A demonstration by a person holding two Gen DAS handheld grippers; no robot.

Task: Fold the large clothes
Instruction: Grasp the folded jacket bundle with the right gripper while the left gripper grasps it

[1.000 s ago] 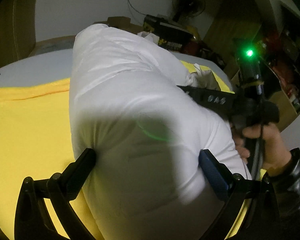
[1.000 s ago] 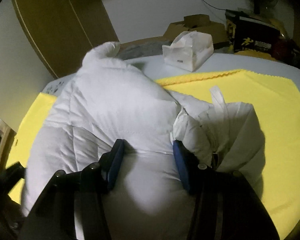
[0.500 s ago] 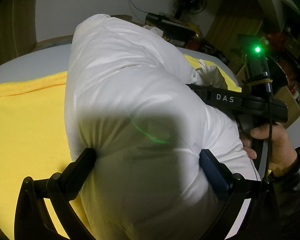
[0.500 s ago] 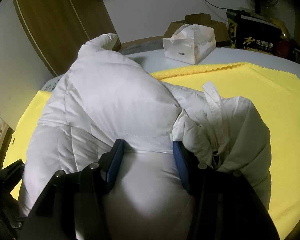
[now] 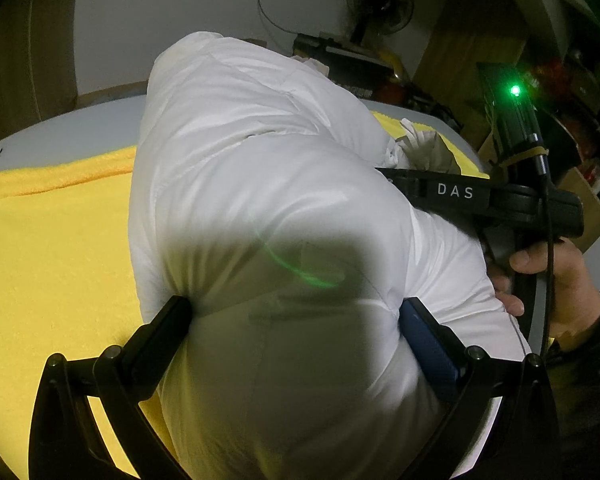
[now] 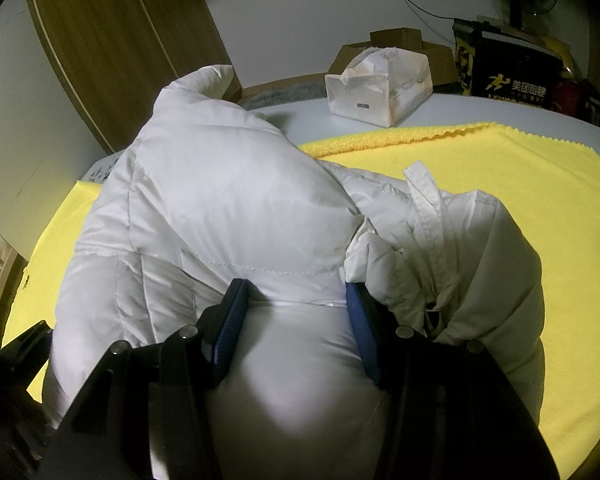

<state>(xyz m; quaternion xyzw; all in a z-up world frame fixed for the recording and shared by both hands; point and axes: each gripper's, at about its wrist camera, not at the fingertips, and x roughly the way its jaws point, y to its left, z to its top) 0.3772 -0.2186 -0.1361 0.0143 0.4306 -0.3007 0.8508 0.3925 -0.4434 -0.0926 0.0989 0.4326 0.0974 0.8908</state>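
Observation:
A white puffer jacket (image 5: 260, 184) lies bunched on a yellow cloth (image 5: 52, 248) over a table. My left gripper (image 5: 296, 308) is shut on a thick fold of the jacket, its fingers spread by the padding. My right gripper (image 6: 296, 292) is shut on another thick fold of the jacket (image 6: 220, 208), near a seam. The jacket's crumpled hood or collar part (image 6: 476, 248) lies to the right of it. The right gripper's body and the hand that holds it show in the left wrist view (image 5: 500, 200), beside the jacket.
A white tissue pack (image 6: 380, 88) sits on the grey table (image 6: 500, 112) beyond the yellow cloth (image 6: 540, 200). Cardboard boxes (image 6: 396, 44), a black bag (image 6: 508, 68) and a fan (image 5: 380, 0) stand behind. A wooden wardrobe (image 6: 116, 40) is at the left.
Both grippers have lifted the jacket's near folds a little higher and closer; the jacket bulges taller. The right gripper's body has moved up in the left wrist view.

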